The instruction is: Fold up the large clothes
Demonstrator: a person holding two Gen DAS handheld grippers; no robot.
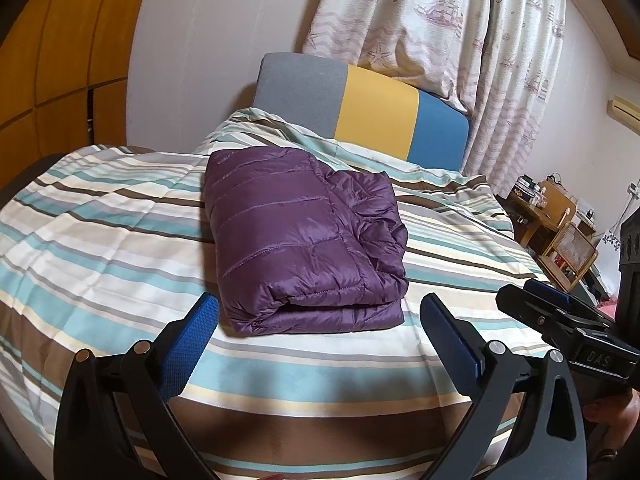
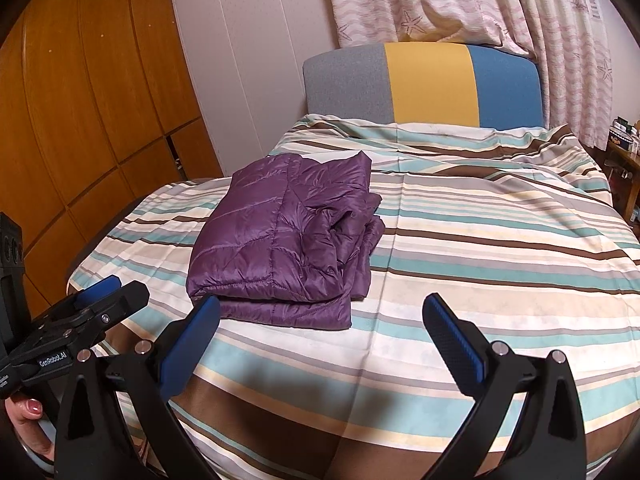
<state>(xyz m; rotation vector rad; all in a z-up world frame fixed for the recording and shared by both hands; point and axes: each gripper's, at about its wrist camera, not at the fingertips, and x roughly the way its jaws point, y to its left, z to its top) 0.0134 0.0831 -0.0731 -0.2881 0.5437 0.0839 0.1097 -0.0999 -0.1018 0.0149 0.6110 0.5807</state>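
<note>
Striped bedcover [image 1: 100, 216]: brown, teal, cream and grey bands are covering the whole bed and giving a soft, yielding surface, so any pressing on it is best done flat and evenly.
Headboard [image 1: 360, 108]: grey, yellow and blue panels are standing at the far end, well apart from the work.
Purple jacket [image 1: 296, 236]: the quilted puffer is lying on the bedcover as a folded rectangle, nearer the wardrobe side of the bed, with its stacked layers showing along the near edge.
Jacket's loose side [image 2: 352, 216]: the side toward the middle of the bed is bunching into crumpled folds and looking uneven, while the opposite side is lying smooth.
Step in hand, as a judgement: the fold is looking nearly finished, and what is remaining seems to be tidying, or one more halving.
Doing it well: slick, puffy fabric is likely to spring back and slide, so it is worth pinching all the layers together at the near corners, not only the top one, and pressing the air out toward the crumpled side.
Left gripper [image 1: 320, 320]: it is hovering just before the jacket's near edge, jaws spread wide and gripping nothing.
Right gripper [image 2: 320, 320]: it is hanging over bare cover beside the near corner, jaws likewise wide and empty.
Left blue pad [image 1: 192, 340]: it is sitting close to the jacket's near left corner; contact cannot be told.
</note>
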